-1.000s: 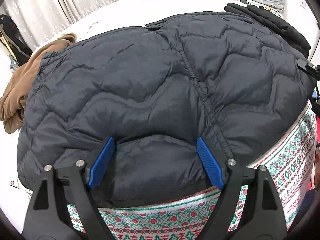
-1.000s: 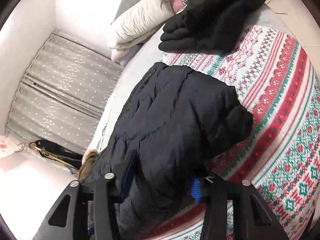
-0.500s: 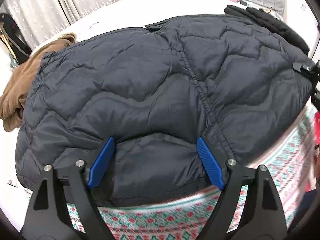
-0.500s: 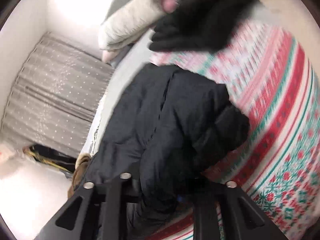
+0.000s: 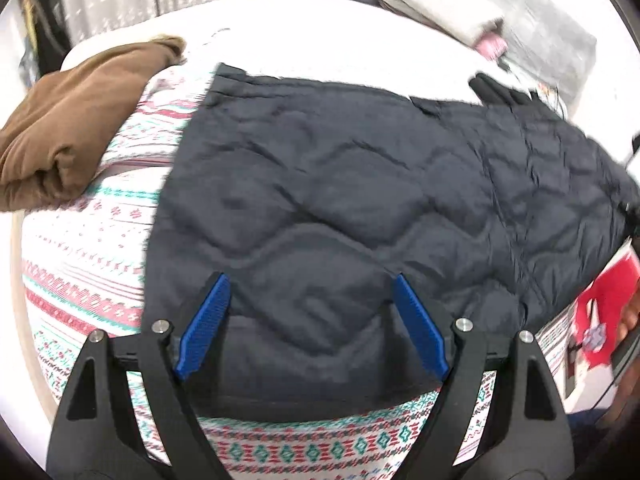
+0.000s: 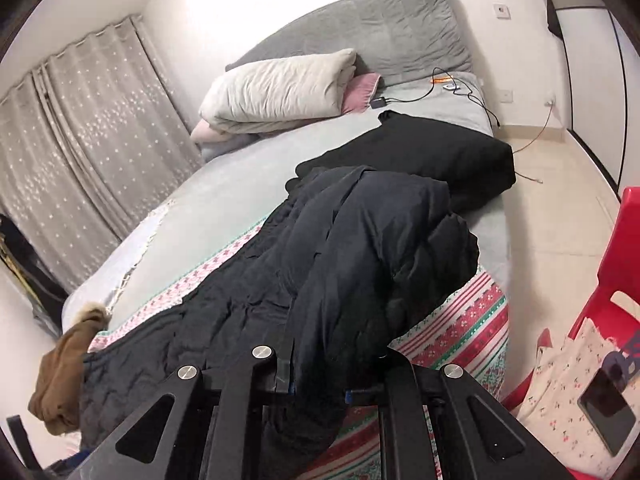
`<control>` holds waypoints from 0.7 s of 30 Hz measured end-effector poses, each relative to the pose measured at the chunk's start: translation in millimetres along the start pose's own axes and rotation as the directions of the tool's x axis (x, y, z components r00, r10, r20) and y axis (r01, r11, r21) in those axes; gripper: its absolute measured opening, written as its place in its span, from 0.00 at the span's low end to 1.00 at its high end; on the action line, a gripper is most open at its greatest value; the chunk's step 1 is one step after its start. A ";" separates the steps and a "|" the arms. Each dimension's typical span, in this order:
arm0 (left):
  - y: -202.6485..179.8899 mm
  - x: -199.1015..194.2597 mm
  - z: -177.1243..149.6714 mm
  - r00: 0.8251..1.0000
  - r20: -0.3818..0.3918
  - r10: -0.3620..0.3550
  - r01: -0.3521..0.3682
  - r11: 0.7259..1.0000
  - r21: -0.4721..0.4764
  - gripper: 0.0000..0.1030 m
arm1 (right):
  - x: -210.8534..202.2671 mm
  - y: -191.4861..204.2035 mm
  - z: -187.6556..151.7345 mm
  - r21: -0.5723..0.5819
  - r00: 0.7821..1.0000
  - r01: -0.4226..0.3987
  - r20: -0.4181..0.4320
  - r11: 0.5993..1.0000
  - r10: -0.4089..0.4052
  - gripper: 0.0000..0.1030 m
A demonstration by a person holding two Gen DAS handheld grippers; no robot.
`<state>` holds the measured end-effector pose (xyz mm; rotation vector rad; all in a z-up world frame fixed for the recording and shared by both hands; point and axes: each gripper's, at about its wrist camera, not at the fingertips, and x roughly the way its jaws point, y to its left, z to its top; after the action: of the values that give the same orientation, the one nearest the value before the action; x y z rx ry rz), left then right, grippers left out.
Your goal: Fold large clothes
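**Right side of the jacket lifted and coming over**

Your right fingers (image 6: 318,384) are pinched narrow on a bunched edge of the dark quilted jacket (image 5: 360,200); a second ago they only straddled it, and now that side is raised and heaped toward the middle. That looks like the first fold starting. Your left fingers (image 5: 312,324) stay spread wide, resting over the near hem without gripping. The jacket has slid right across the patterned blanket (image 5: 80,272), baring blanket beside the brown garment (image 5: 76,120). The far bed (image 6: 240,184) offers open room; the black folded clothing (image 6: 420,156) and the bed's right edge crowd the lifted side.
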<state>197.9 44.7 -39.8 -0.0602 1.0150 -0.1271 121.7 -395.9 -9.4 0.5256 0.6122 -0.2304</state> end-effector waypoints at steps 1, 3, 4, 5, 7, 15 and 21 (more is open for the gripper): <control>9.3 -5.8 0.6 1.000 0.012 -0.002 0.002 1.000 -0.024 0.82 | -4.0 3.0 -0.9 -0.017 1.000 0.002 0.011 1.000 -0.002 0.14; 30.0 -12.8 1.9 1.000 0.028 0.003 -0.002 0.998 -0.069 0.82 | -8.9 18.8 -1.7 -0.073 0.999 0.017 0.044 0.997 -0.014 0.14; 43.2 -15.2 0.9 0.999 0.034 0.013 -0.009 0.994 -0.105 0.82 | -14.0 28.5 -2.8 -0.109 0.997 0.025 0.069 0.994 -0.018 0.14; 50.9 -14.3 -0.4 0.999 0.033 0.019 -0.014 0.992 -0.127 0.82 | -18.6 34.7 -1.2 -0.138 0.996 0.033 0.089 0.990 -0.021 0.14; 67.4 -8.2 -6.0 1.000 0.009 0.011 -0.009 0.987 -0.161 0.82 | -26.5 60.2 -3.6 -0.213 0.990 0.052 0.142 0.976 -0.021 0.14; 83.7 5.3 -34.0 0.984 -0.049 -0.170 0.157 0.968 -0.196 0.82 | -57.3 153.8 -37.6 -0.456 0.946 0.097 0.317 0.885 0.060 0.14; 76.1 -1.3 -39.9 0.956 -0.034 -0.290 0.276 0.934 -0.226 0.82 | -74.1 224.4 -82.7 -0.637 0.915 0.051 0.338 0.769 0.219 0.14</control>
<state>169.2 120.6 -68.1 -0.4077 1.0800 -0.2821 102.3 -158.5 67.4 -0.1639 0.2326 -0.0241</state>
